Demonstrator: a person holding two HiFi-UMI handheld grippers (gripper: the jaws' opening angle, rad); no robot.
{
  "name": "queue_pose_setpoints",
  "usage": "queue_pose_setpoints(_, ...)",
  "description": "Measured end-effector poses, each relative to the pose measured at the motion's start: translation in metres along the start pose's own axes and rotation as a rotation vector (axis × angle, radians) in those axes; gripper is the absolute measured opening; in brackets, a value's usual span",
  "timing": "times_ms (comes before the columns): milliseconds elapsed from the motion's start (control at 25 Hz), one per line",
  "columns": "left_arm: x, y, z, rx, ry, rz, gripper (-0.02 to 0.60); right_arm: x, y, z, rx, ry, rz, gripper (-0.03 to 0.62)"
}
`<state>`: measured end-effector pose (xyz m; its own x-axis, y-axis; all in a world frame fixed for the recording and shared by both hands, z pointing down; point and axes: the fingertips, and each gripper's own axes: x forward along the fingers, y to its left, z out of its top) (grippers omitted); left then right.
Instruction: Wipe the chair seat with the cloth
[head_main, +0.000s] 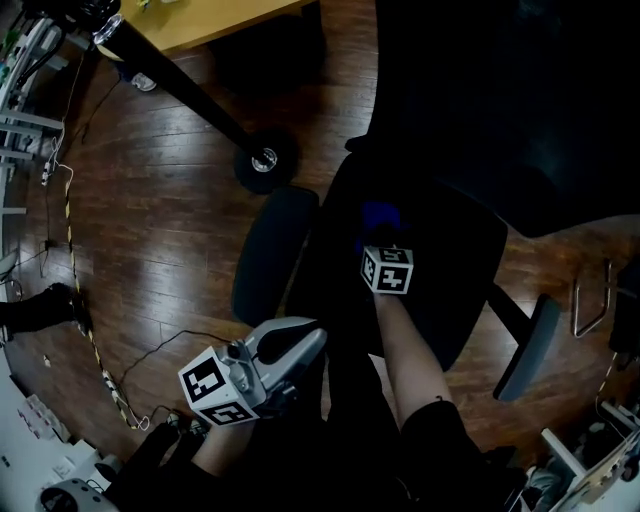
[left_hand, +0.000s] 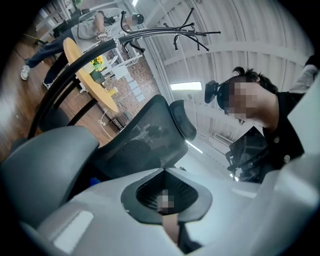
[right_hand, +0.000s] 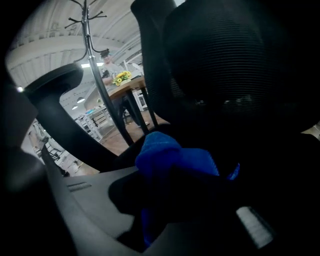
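Observation:
A black office chair stands in the middle of the head view, its seat (head_main: 450, 265) dark and partly under my right arm. My right gripper (head_main: 385, 240) is down on the seat, shut on a bunched blue cloth (head_main: 380, 215). In the right gripper view the cloth (right_hand: 167, 152) bulges out from between the jaws of the right gripper (right_hand: 175, 167), with the mesh chair back (right_hand: 225, 65) just behind. My left gripper (head_main: 298, 342) hangs off the chair's left side, tilted upward, its jaws together and holding nothing. It faces the chair back (left_hand: 145, 135).
The chair's left armrest (head_main: 272, 255) lies between my two grippers; the right armrest (head_main: 530, 345) sticks out on the far side. A black pole with a round foot (head_main: 265, 160) slants to a wooden table (head_main: 200, 20). Cables (head_main: 95, 340) trail over the wood floor.

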<state>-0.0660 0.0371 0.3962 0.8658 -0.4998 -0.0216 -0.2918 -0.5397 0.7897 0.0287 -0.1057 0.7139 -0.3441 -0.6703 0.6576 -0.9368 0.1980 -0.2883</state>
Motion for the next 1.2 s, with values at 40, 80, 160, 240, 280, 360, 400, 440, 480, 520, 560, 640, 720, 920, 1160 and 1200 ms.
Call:
queue_pose_setpoints(40,0.002,-0.001,-0.002,0.000,0.008,-0.005,-0.008,-0.007,-0.014,-0.004,0.015,0.001,-0.022,0.062)
queue_pose_setpoints(80,0.006,-0.003,-0.004,0.000,0.018,-0.013,-0.008,-0.015,-0.030,-0.009,0.029,0.005,-0.045,0.063)
queue_pose_setpoints(160,0.015,-0.008,-0.011,0.003,0.041,-0.032,-0.008,-0.034,-0.063,-0.019,0.052,0.012,-0.089,0.062)
queue_pose_setpoints(240,0.027,-0.012,-0.017,0.011,0.064,-0.053,-0.008,-0.054,-0.098,-0.026,0.074,0.013,-0.134,0.063)
queue_pose_setpoints(280,0.033,-0.014,-0.019,0.015,0.074,-0.063,-0.008,-0.066,-0.116,-0.028,0.085,0.014,-0.161,0.063)
queue_pose_setpoints(360,0.044,-0.018,-0.024,0.019,0.095,-0.082,-0.008,-0.093,-0.152,-0.030,0.100,0.019,-0.226,0.063)
queue_pose_setpoints(400,0.049,-0.020,-0.026,0.019,0.106,-0.090,-0.008,-0.108,-0.169,-0.031,0.108,0.021,-0.259,0.063)
queue_pose_setpoints(440,0.053,-0.023,-0.028,0.020,0.116,-0.098,-0.008,-0.122,-0.186,-0.034,0.118,0.021,-0.291,0.061)
queue_pose_setpoints(480,0.057,-0.025,-0.030,0.021,0.124,-0.104,-0.008,-0.135,-0.204,-0.039,0.132,0.017,-0.323,0.061)
queue_pose_setpoints(520,0.061,-0.028,-0.032,0.021,0.131,-0.111,-0.008,-0.147,-0.220,-0.044,0.149,0.011,-0.353,0.061)
queue_pose_setpoints(560,0.064,-0.031,-0.034,0.023,0.138,-0.117,-0.008,-0.157,-0.233,-0.047,0.162,0.005,-0.380,0.061)
queue_pose_setpoints(640,0.069,-0.035,-0.038,0.026,0.151,-0.126,-0.008,-0.171,-0.245,-0.050,0.163,-0.002,-0.412,0.061)
queue_pose_setpoints(720,0.072,-0.038,-0.041,0.028,0.159,-0.127,-0.008,-0.177,-0.245,-0.049,0.154,-0.004,-0.427,0.061)
queue_pose_setpoints(920,0.075,-0.044,-0.043,0.035,0.145,-0.126,-0.008,-0.186,-0.244,-0.039,0.171,-0.070,-0.356,0.063)
queue_pose_setpoints(1160,0.058,-0.033,-0.032,0.033,0.081,-0.091,-0.008,-0.165,-0.174,-0.031,0.252,-0.167,-0.174,0.063)
queue_pose_setpoints(1200,0.055,-0.030,-0.029,0.032,0.070,-0.085,-0.008,-0.151,-0.147,-0.031,0.258,-0.164,-0.124,0.063)
